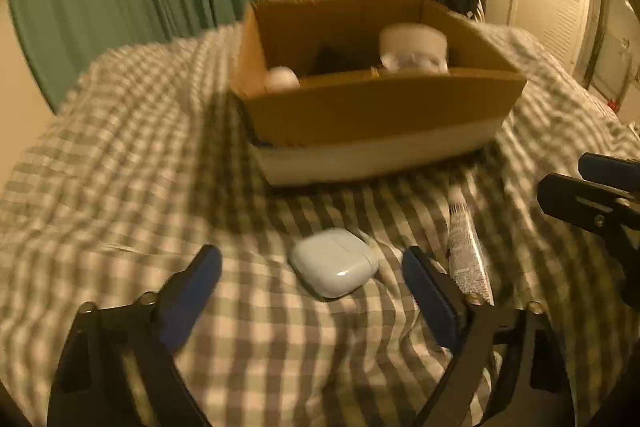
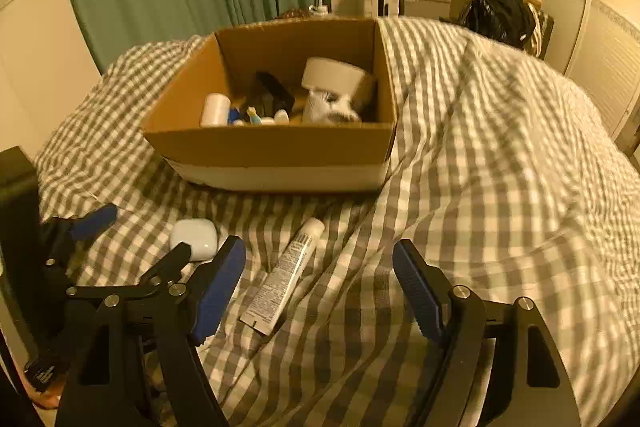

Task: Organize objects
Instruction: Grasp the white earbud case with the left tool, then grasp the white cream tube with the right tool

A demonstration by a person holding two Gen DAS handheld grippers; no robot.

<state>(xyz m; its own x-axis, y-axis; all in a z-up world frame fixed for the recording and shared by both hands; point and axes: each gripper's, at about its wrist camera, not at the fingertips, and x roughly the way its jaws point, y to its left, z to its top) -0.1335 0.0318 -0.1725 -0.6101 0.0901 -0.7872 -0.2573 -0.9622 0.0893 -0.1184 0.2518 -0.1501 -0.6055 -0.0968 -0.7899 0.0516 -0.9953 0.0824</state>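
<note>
A bed (image 2: pixel 500 155) under a grey-and-white checked cover fills both views. On it stands an open cardboard box (image 2: pixel 272 151), the landmark here. Only the right wrist view looks down into the box far enough to show a white cylinder (image 2: pixel 215 109), dark items and a white roll (image 2: pixel 334 75) among small bottles; the left wrist view is blurred and shows little past the near wall of the box (image 1: pixel 372 107).

In front of the box lies a white tube (image 2: pixel 285 275) with printed text, its cap end toward the box. Left of the tube rests a pale rounded earbud case (image 1: pixel 334 263).

The left gripper (image 1: pixel 312 263) hangs over the cover in front of the box, its blue-padded fingers apart with the case between them, untouched. The right gripper (image 2: pixel 318 263) has its fingers apart too, with the tube between them, the pads clear of it.
</note>
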